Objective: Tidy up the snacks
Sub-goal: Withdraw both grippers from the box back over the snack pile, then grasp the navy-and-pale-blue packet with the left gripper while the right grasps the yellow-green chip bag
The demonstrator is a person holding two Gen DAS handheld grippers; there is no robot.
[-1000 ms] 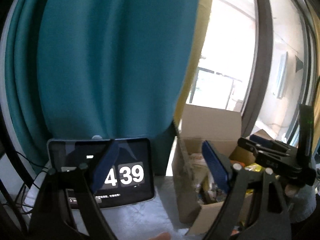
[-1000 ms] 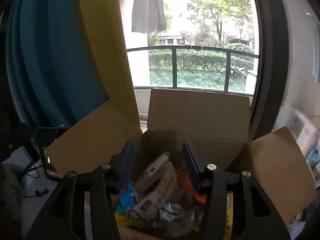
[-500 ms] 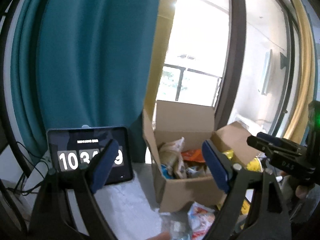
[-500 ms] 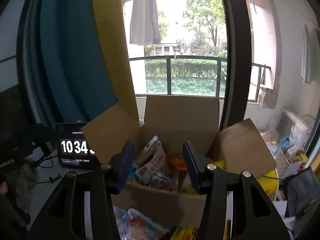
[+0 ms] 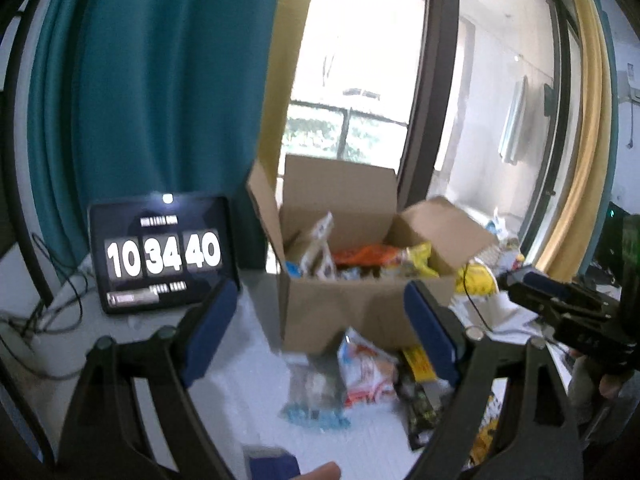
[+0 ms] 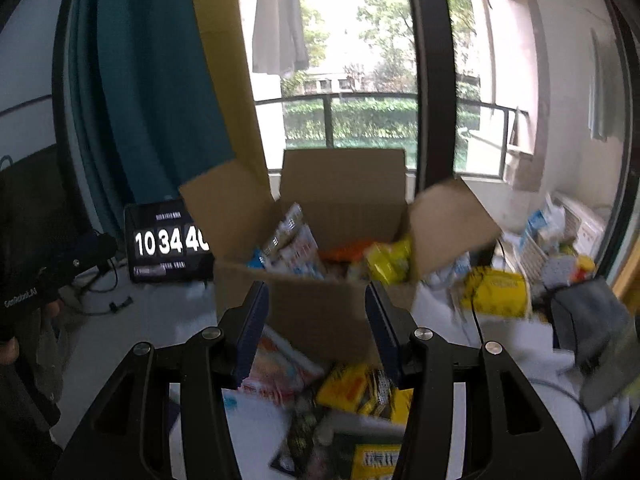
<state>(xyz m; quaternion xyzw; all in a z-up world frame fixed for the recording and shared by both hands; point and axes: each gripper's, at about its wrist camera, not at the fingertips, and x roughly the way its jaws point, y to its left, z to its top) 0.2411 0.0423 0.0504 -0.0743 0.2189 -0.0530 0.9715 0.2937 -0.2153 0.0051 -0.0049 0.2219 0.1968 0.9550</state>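
**Both grippers are waiting open in front of the snack box**

While nothing is being carried yet, the cardboard box (image 6: 320, 304) is standing on the white table (image 5: 256, 364) toward its far edge, and its four flaps are standing open, I think so that packets can go in or out from above. It is already holding several snacks: an orange packet (image 5: 368, 256) and a yellow packet (image 6: 388, 260) are showing over its rim, and a pale packet (image 6: 296, 244) is leaning upright at its left side.

Just left of the box, a tablet (image 5: 162, 254) is showing a clock and is leaning against the teal curtain (image 5: 152, 80).

In front of the box, toward the near edge of the table, loose snacks are lying in a heap: a white-and-red packet (image 5: 366, 368), a yellow packet (image 6: 348, 388) and a dark packet (image 5: 420, 408). They are lying flat and partly over each other, so I judge they are still waiting to be sorted.

The left gripper (image 5: 320, 332) is hovering with its jaws spread wide and holding nothing. The right gripper (image 6: 316, 328) is also released and empty, pointing at the front wall of the box, above the heap. Probably both are being kept open to take the first loose packet.
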